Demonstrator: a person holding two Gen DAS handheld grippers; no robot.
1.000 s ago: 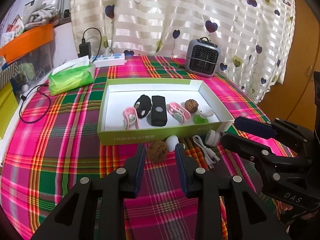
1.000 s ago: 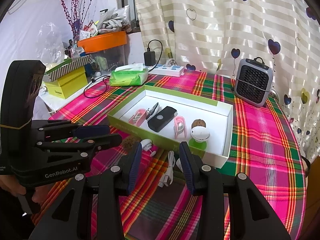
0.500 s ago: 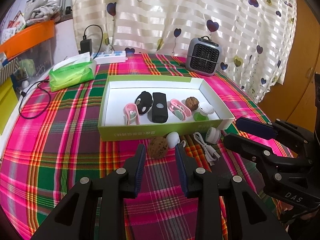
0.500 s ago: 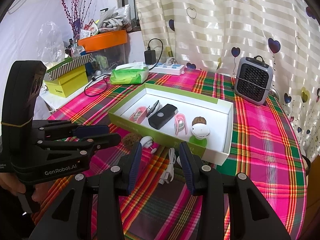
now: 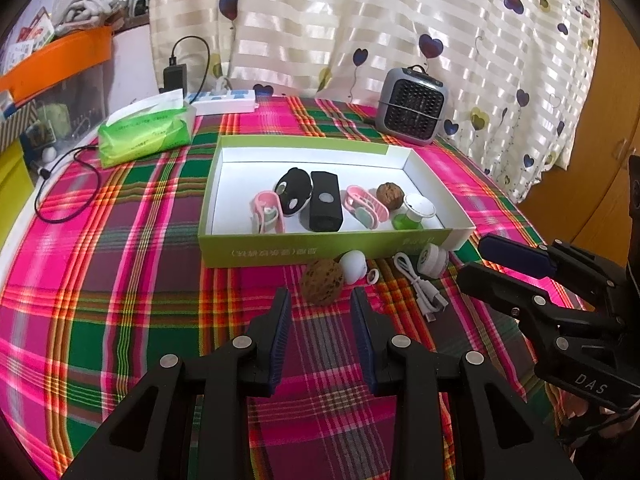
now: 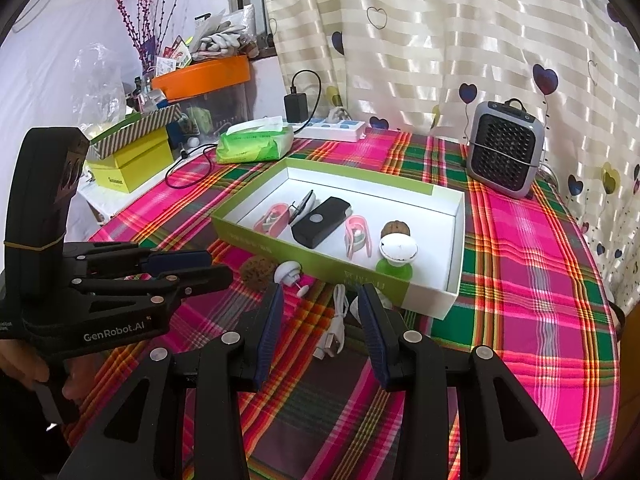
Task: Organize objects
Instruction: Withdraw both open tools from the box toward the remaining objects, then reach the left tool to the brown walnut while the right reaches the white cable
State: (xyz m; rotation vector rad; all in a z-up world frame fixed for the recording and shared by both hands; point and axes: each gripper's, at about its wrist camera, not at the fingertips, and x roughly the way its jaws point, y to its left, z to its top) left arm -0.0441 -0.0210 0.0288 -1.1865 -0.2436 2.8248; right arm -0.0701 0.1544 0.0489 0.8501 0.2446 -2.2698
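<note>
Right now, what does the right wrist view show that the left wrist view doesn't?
Only right wrist: the yellow box, the purple twig spray and a hand on the left tongs' handle. Only left wrist: the wooden cabinet and the white round puck unobstructed. Both: green box, loose walnut, white cable, heater, tissue pack.

Table's covered in a loud pink-green plaid cloth (image 5: 120,272). Behind it hangs a cream striped curtain (image 5: 360,20) with dark hearts, daylight glowing through. Left of the curtain there's a white wall (image 6: 48,92) and a cluttered side shelf with an orange bin (image 6: 204,74). Right of the curtain, a wooden cabinet (image 5: 600,160).
</note>
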